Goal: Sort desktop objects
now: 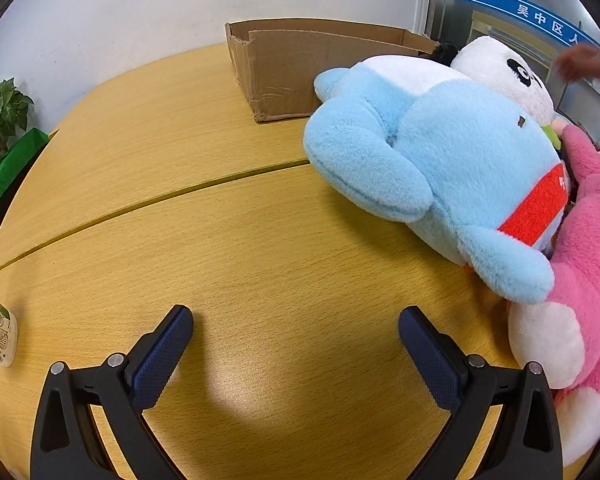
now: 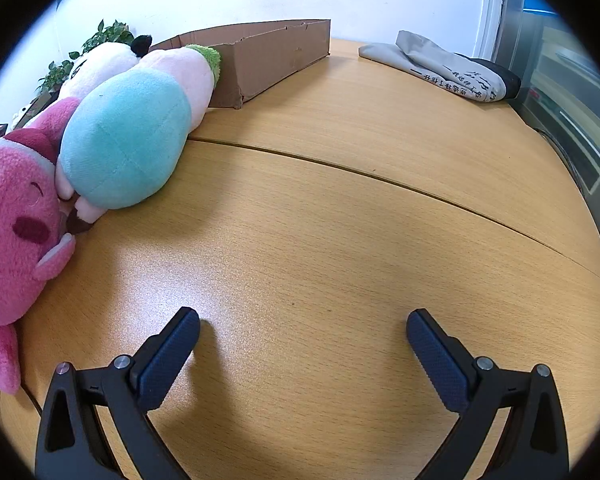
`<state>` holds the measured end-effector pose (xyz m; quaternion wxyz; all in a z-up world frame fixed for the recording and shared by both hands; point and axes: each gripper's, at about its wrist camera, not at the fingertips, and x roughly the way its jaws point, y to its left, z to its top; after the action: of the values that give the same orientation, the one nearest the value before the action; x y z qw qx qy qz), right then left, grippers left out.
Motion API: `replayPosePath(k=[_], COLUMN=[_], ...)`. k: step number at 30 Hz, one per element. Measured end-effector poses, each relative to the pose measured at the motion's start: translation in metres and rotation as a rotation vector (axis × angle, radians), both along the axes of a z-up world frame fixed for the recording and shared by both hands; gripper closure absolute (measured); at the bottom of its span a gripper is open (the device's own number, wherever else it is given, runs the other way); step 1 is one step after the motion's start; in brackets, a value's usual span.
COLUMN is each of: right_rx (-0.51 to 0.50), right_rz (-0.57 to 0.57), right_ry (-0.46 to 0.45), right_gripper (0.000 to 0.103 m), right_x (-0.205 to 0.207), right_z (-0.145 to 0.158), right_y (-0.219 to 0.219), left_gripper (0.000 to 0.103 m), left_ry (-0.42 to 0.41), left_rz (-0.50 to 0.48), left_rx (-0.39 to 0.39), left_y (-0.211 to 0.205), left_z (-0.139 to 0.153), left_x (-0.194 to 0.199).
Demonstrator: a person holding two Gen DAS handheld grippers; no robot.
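1. At the bottom of both wrist views, the left gripper and the right gripper hang over bare wooden desk, each with its jaws spread wide and nothing between them.
2. The soft toys are heaped together: at the right of the left wrist view lie a blue plush, a panda plush behind it and a pink plush against it; at the left of the right wrist view a teal-and-pink plush leans on the same pile.
3. Risk: the toys touch and overlap, so a pinch on one limb could likely drag a neighbour along or tip the heap toward the desk edge.
4. Risk: the toys are bulky and soft; a shallow grip on fur alone may slip during a lift.
5. The cardboard box, in the upper middle of the left wrist view, stands open just behind the pile; its inside is mostly hidden, so whether anything lies in it cannot be told.
6. A folded grey cloth lies at the upper right of the right wrist view, well apart from the toys.
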<state>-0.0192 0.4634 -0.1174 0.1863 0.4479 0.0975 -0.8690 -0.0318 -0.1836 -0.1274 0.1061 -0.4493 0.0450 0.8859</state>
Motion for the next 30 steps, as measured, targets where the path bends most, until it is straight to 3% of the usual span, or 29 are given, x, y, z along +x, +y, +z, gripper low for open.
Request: replayPosePath(k=[9,10,13,18,22,26,30], right_rx=[0.0,0.0,0.0,0.0,0.001,0.0,-0.023], right_rz=[0.0,0.0,0.0,0.0,0.002,-0.015,-0.051], right_ry=[0.0,0.0,0.0,0.001,0.001,0.001,-0.029], right_gripper=[0.0,0.0,0.0,0.0,0.0,0.0,0.0], right_x=[0.0,0.0,0.0,0.001,0.0,0.0,0.027], right_z=[0.0,0.0,0.001,0.0,0.0,0.001,0.005], right_y=[0.001,0.001,0.0,0.0,0.0,-0.005,-0.015], left_gripper=[0.0,0.0,0.0,0.0,0.0,0.0,0.0], left_ry=[0.0,0.0,0.0,0.0,0.004,0.021,0.073], left_rz=[0.0,0.0,0.002,0.032,0.168,0.335,0.365], left_rx=[0.0,0.0,0.0,0.001,0.004,0.171,0.181], left_y=[0.002,0.008,0.01,-0.003,-0.005,-0.005,0.029], left_z=[0.001,0.011,-0.011,0.005,0.006,0.019,0.05], left_x=[-0.008,-0.008,0.016,0.036,0.052,0.093,0.134])
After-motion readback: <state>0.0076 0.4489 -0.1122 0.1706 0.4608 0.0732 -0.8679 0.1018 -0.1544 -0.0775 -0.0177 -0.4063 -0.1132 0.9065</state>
